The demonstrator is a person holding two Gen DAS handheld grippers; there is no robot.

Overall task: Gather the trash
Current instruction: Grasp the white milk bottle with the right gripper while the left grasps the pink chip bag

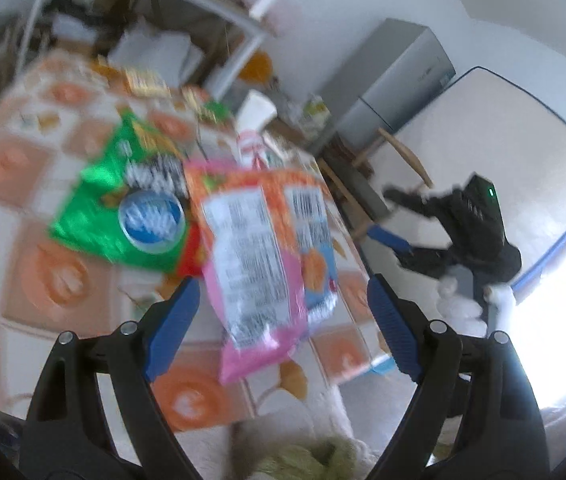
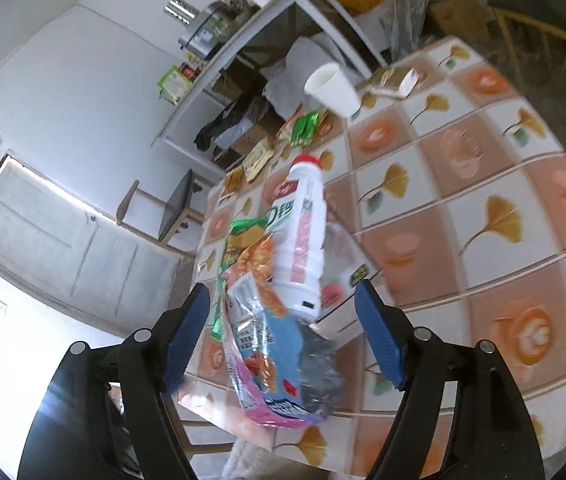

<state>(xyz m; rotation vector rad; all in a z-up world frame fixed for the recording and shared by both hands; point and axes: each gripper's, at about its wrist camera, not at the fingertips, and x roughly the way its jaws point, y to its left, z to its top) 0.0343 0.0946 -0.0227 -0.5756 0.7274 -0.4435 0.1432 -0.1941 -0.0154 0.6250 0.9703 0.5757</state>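
Trash lies heaped at the near edge of the bench (image 2: pixel 483 200), whose cloth is checked with orange squares and ginkgo leaves. We see a pink snack wrapper (image 1: pixel 255 264) topmost in the pile, its printed back facing up and its lower end reaching past the bench edge. A green snack bag (image 1: pixel 119 208) lies flat just behind it, partly under it. From our right wrist view a white bottle with a red cap (image 2: pixel 303 236) rests on its side across the wrappers, touching them. A white paper cup (image 2: pixel 333 88) lies tipped over nearer the far edge, well apart from the heap. Small flat packets sit along the far left edge. Our left claw (image 1: pixel 279 320) is spread wide, its blue pads either side of the pink wrapper without pressing it. Our right claw (image 2: pixel 283 336) is likewise released, nothing gripped.
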